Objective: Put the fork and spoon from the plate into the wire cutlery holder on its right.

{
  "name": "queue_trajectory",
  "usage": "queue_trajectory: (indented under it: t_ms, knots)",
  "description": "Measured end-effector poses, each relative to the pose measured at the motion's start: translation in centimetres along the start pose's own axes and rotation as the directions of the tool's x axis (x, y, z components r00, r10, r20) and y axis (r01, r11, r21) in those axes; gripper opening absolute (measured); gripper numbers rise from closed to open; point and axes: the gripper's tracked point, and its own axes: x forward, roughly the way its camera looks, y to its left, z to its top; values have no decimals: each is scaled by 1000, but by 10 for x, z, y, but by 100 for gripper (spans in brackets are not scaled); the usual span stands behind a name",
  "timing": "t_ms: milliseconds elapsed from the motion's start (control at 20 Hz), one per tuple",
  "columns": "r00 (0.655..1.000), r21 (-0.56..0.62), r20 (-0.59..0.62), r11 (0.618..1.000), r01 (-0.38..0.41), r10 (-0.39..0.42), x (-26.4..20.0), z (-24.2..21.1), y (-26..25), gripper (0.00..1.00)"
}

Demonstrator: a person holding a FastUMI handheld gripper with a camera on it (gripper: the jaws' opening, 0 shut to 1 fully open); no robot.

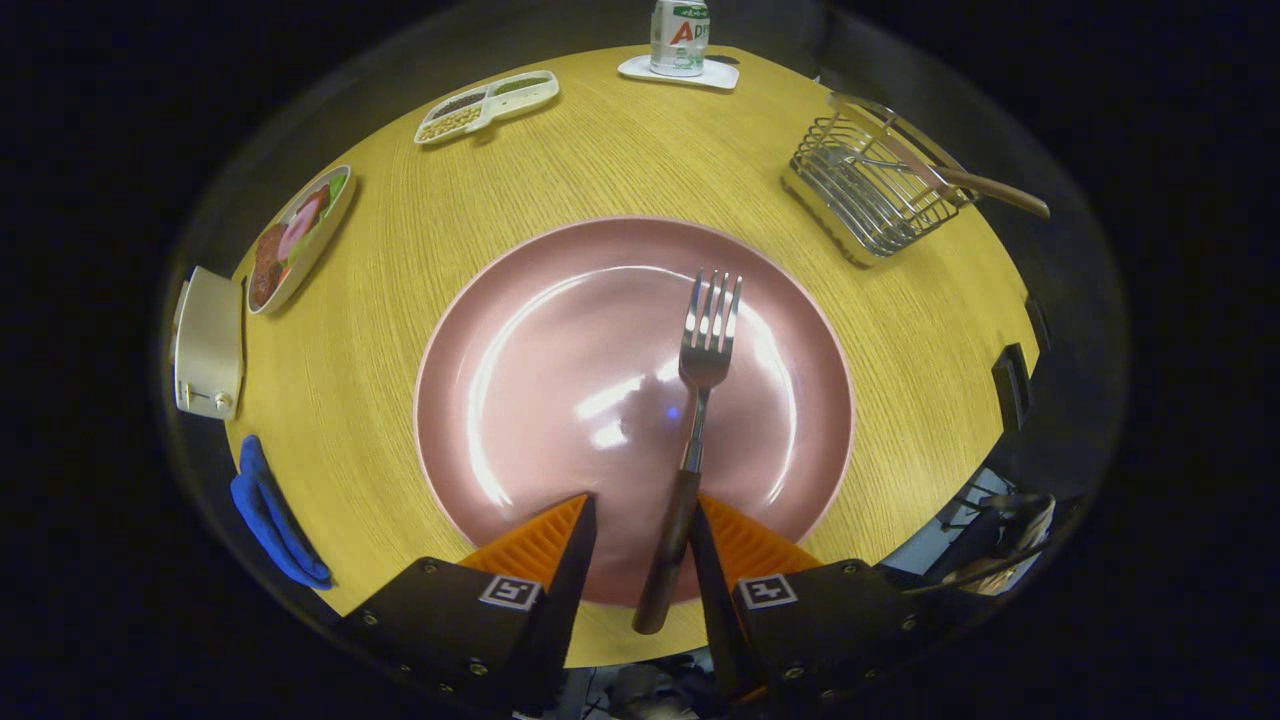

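Gripper view: the gripper [640, 540] stands wide open, its fingers straddling the wooden handle of the fork [692, 440]. That handle sits nearer the right finger. The fork lies on the pink plate [500, 400], long axis running near to far, tines pointing away. The wire cutlery holder [865, 190] stands far right, already holding a wooden-handled utensil, judged to be the spoon [960, 180].

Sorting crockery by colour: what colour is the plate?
Pink, glossy plate, seen in the gripper view.
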Motion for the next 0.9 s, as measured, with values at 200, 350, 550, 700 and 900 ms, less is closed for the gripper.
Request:
queue_trajectory:
  t_ms: [200, 350, 550, 700, 900]
  knots:
    - [1000, -33, -10, 999, 1, -2, 0, 1, 1, 28]
    - [1000, -82, 6, 997, -13, 13, 1, 3, 5, 9]
    - [1000, -221, 2, 975, 31, -31, -1, 5, 2, 6]
    - [999, -265, 10, 963, 54, -54, -7, 7, 0, 6]
    - [986, -379, 50, 911, 164, -157, -25, 19, -16, 6]
